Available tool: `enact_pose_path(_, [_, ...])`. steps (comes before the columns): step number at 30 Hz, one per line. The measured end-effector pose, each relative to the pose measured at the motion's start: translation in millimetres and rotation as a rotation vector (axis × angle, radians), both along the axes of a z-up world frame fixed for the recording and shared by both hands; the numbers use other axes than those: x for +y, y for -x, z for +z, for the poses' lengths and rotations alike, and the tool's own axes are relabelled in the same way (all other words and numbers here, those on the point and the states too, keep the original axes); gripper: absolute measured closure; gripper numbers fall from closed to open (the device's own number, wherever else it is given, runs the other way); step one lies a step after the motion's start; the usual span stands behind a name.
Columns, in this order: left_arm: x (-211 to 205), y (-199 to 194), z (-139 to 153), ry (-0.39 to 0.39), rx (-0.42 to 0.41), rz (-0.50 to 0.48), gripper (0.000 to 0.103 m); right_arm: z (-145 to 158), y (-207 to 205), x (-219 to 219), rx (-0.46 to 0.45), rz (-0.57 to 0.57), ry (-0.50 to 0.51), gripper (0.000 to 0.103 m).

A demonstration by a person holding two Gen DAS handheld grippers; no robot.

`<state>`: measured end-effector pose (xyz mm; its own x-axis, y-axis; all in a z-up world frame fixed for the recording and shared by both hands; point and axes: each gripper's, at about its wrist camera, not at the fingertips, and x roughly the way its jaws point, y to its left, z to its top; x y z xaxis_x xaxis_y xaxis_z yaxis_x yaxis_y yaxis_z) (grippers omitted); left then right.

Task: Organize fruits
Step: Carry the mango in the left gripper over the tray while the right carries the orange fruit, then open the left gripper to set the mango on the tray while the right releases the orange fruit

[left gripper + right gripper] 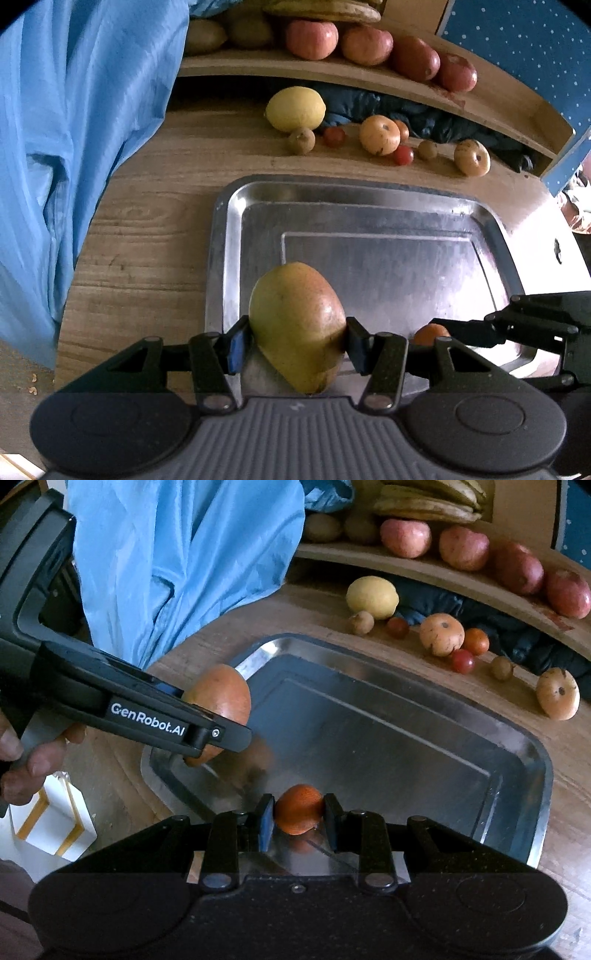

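**Two fruits carried over the tray, release to follow**

A large green-and-red mango (297,328) is clamped between the fingers of the left gripper (297,334), which are spread about halfway and pressed on its flanks. It is held above the near-left corner, at about 7 o'clock, of the rectangular shiny steel tray (229,236). A small round orange fruit (299,808) is pinched by the nearly closed fingers of the right gripper (299,812), low over the near edge of the same tray, at about 6 o'clock. The tray floor itself is seen to be bare.

The placing step is judged to be in hand. Each fruit has next to be lowered until the tray floor is met, then the fingers eased apart; room should be kept between the two, since both are rounded and may roll.

More fruit is left on the wooden table (147,221) at 12 o'clock: a yellow lemon (295,109) and smaller pieces beside it.
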<state>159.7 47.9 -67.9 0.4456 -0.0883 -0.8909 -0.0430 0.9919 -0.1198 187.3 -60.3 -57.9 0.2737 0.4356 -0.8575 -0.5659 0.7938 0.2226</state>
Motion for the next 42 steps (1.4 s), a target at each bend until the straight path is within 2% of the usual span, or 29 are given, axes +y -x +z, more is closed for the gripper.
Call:
enact_pose_path(9, [-3, 5, 2, -0.010, 0.018, -0.019, 0.046, -3, 5, 2, 0.011, 0.015, -0.003, 0.073])
enact_pose_path(23, [-7, 12, 4, -0.016, 0.009, 0.011, 0.045, -3, 10, 1, 0.012, 0.036, -0.014, 0.071])
enact_pose_path(28, [-8, 12, 5, -0.025, 0.012, 0.011, 0.039, -3, 13, -1, 0.008, 0.037, -0.018, 0.069])
enact_pose_path(31, [-10, 14, 8, -0.033, 0.003, 0.013, 0.031, -2, 13, -5, 0.006, 0.033, -0.024, 0.067])
enact_pose_path(33, [-11, 15, 10, -0.049, -0.006, 0.009, 0.023, -1, 14, -8, 0.001, 0.031, -0.027, 0.063])
enact_pose_path(38, [-18, 20, 20, -0.093, -0.027, 0.009, 0.014, 4, 17, -17, -0.016, 0.034, -0.033, 0.056])
enact_pose_path(42, [-21, 27, 28, -0.125, -0.046, 0.006, 0.006, 10, 22, -27, -0.033, 0.036, -0.041, 0.044])
